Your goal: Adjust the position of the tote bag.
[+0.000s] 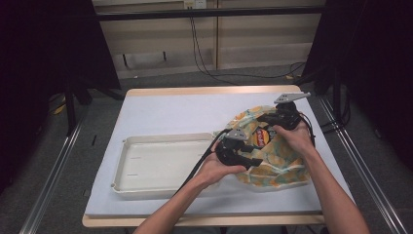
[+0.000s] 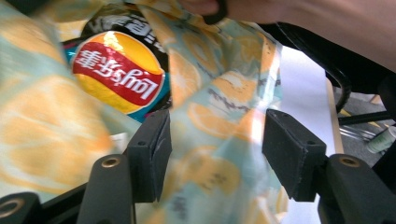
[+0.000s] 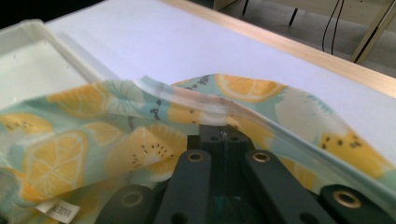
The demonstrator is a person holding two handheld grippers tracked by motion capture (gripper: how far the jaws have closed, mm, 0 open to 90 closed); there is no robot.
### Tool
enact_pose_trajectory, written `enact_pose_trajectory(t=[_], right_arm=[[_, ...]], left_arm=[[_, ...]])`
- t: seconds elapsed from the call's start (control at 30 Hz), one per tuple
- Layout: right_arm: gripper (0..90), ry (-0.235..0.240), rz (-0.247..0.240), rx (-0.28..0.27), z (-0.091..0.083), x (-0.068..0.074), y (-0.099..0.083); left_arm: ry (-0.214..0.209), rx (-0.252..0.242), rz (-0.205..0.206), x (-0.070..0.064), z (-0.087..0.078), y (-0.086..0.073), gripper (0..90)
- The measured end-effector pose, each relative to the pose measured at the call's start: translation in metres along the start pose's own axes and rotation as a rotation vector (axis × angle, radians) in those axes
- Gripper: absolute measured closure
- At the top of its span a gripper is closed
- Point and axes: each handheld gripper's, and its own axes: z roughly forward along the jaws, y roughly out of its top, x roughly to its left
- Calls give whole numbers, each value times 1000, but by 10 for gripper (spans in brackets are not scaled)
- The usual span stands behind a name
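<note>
The left gripper [image 1: 251, 157], jaws spread, reaches into a soft fruit-print bag [image 1: 282, 168] at the table's right (lemon slices on pale green fabric). A glossy chip packet [image 2: 119, 74] lies inside. Farther off, the right gripper [image 1: 265, 118] seemingly pinches the bag's rim. A shallow cream tray [image 1: 127, 185] sits left.

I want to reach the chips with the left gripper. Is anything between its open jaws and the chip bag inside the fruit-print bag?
Yes. A fold of the fruit-print bag lies between the left gripper and the chip bag, covering its right side. The right gripper pinches the fabric's edge.
</note>
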Motion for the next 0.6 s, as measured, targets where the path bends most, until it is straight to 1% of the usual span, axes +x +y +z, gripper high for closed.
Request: enact_pose_trajectory(t=[0.07, 0.17, 0.2, 0.23, 0.3, 0.33, 0.37, 0.4, 0.43, 0.47, 0.5, 0.53, 0.6], right_arm=[[900, 0, 13, -9, 1, -2, 4], [900, 2, 18, -17, 6, -3, 11], [900, 4, 21, -18, 7, -3, 13], [900, 5, 21, -19, 9, -2, 15], [900, 7, 26, -22, 12, -2, 19], [900, 9, 26, -26, 13, -2, 20], [900, 11, 32, -28, 14, -3, 22], [900, 11, 34, -30, 16, -3, 23], [900, 10, 36, -32, 17, -4, 24], [900, 10, 40, -31, 18, -5, 25], [900, 9, 41, -33, 20, -6, 26], [900, 6, 48, -35, 21, -7, 27], [900, -3, 55, -37, 25, -9, 30]], left_arm=[[18, 14, 6, 0, 2, 0, 414], [36, 17, -1, 2, 8, -1, 404], [45, 30, -3, 2, 9, -1, 402], [49, 29, -9, 3, 12, -2, 402], [41, 46, -16, 4, 16, -2, 419], [50, 59, -21, 3, 18, -2, 472], [46, 73, -22, 3, 20, -2, 552], [27, 70, -26, 4, 21, -3, 689], [29, 88, -27, 4, 22, -3, 800], [8, 86, -31, 4, 23, -4, 860], [2, 89, -25, 4, 24, -4, 892], [6, 97, -26, 3, 24, -4, 898], [-15, 98, -29, 2, 23, -4, 900]])
